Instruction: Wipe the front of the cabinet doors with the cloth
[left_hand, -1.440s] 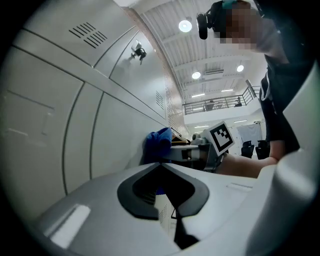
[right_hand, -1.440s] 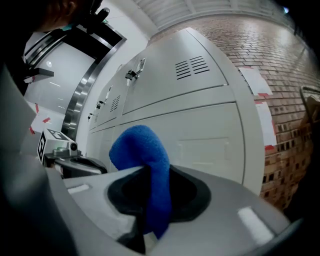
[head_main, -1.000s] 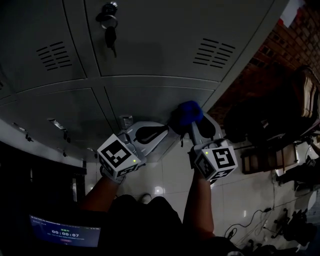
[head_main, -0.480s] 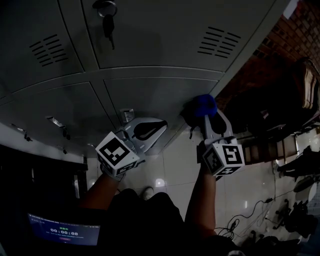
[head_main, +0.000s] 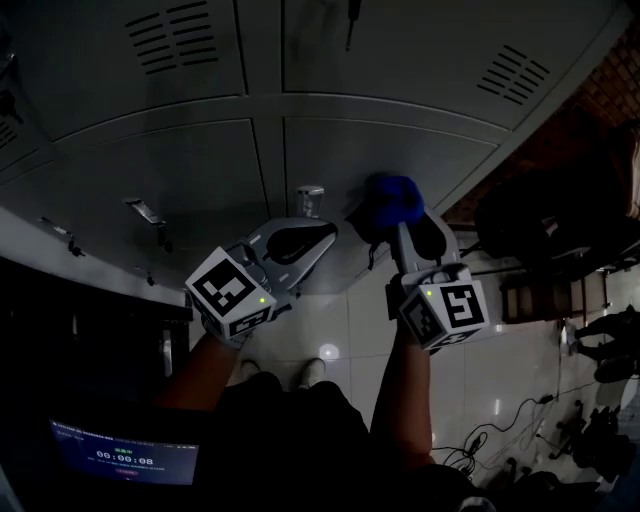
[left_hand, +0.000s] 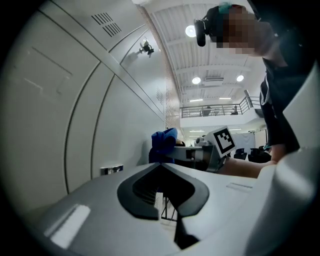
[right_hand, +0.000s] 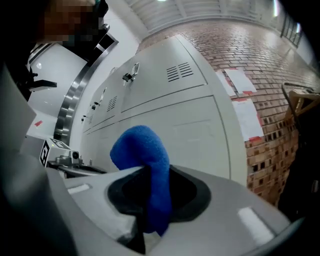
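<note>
Since a moment ago, our right tongs (head_main: 398, 222) have carried the blue cloth (head_main: 393, 192) along the lower cabinet door (head_main: 420, 150), closer to its metal latch (head_main: 310, 197). They are clamped on the cloth, whose bunched end sticks out past their tips against the door. Our left tongs (head_main: 322, 234) are closed on nothing, just below that latch, beside the cloth.
</note>
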